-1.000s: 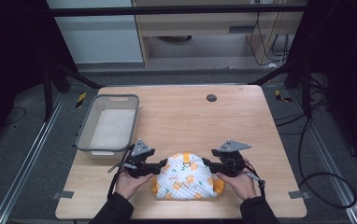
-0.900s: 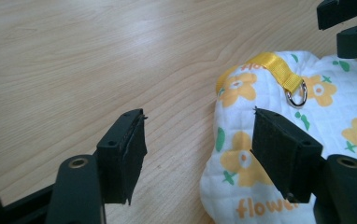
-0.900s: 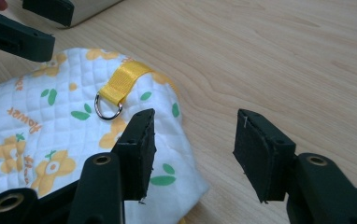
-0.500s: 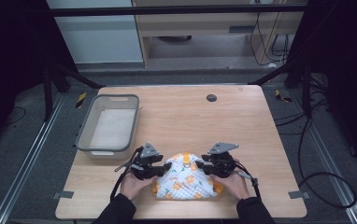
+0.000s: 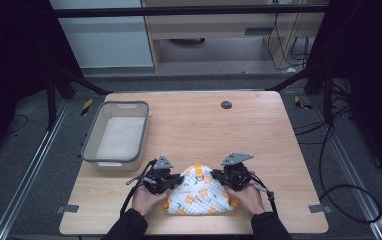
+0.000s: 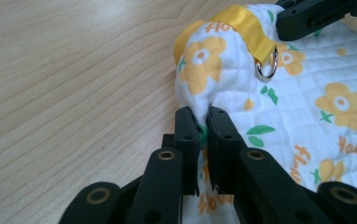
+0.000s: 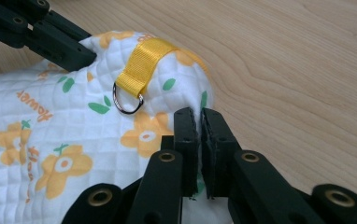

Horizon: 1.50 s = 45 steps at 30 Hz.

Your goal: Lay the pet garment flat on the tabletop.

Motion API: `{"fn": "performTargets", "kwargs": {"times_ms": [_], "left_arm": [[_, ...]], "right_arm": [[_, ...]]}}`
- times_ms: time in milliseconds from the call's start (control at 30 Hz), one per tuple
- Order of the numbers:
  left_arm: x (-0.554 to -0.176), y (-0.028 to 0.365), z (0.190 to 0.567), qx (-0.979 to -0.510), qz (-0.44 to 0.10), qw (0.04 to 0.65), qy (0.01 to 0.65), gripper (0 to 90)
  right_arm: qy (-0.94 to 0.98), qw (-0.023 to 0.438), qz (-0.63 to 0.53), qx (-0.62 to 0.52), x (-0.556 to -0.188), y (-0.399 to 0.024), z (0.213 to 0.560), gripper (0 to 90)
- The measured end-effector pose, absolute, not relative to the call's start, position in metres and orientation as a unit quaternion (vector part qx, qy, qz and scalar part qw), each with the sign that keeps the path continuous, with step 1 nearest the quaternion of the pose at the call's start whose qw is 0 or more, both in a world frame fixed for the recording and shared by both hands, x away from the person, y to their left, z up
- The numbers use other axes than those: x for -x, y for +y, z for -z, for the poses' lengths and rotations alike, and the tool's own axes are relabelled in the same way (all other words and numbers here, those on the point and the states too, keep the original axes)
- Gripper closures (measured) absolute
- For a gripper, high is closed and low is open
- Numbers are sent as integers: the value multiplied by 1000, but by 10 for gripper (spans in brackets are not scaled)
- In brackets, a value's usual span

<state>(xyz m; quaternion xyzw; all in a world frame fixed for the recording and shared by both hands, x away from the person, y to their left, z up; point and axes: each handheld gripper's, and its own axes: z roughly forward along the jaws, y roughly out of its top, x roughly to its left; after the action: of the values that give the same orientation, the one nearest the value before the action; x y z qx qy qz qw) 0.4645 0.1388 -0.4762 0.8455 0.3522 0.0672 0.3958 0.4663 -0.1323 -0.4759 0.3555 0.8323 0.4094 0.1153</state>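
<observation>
Black jaws, left gripper (image 6: 202,122): my left tool has just been closing and now pinches a fold of the quilted cloth (image 5: 199,192) between its pads, almost fully shut.
Black jaws, right gripper (image 7: 200,122): same on my right, just closed down on the cloth's opposite edge, with only thin fabric between the pads.
Cloth: white quilted piece with orange flowers and green leaves, lying near the table's near edge, between my two hands.
Strap: yellow webbing strap (image 7: 143,65) with a metal ring (image 7: 127,103) sits at the cloth's far peak, between the two grips.
Bin: grey bin (image 5: 115,134) stands to the far left of the cloth, apart from it.
Table: pale wooden table (image 5: 259,130); small dark round spot (image 5: 226,104) far of centre.
Risk, grip: both bites look shallow, right at the hem; I judge a fold could slip out if I lift fast.
Risk, pull: uneven pull from the two sides could drag the cloth off the near edge.
Risk, ring: it could snag a jaw.
</observation>
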Motion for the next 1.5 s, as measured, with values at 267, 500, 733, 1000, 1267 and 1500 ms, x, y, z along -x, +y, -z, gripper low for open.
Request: {"fn": "performTargets", "kwargs": {"times_ms": [267,500,733,1000,1267,1500], "left_arm": [[-454,142,453,-828,-93,438,337,859],[-443,143,430,-815,-118,468,321,860],[-443,140,411,-807,-149,479,311,859],[-479,136,396,-783,-202,482,339,851],[-519,141,403,-730,-209,494,424,432],[-498,169,408,-733,-215,498,411,343]], "right_arm": [[817,138,-440,-348,-457,-139,459,864],[796,164,-479,-333,-443,-145,436,866],[778,192,-501,-329,-444,-145,413,858],[752,223,-508,-355,-480,-137,400,854],[728,281,-462,-420,-529,-134,422,626],[736,286,-471,-393,-507,-158,413,538]]}}
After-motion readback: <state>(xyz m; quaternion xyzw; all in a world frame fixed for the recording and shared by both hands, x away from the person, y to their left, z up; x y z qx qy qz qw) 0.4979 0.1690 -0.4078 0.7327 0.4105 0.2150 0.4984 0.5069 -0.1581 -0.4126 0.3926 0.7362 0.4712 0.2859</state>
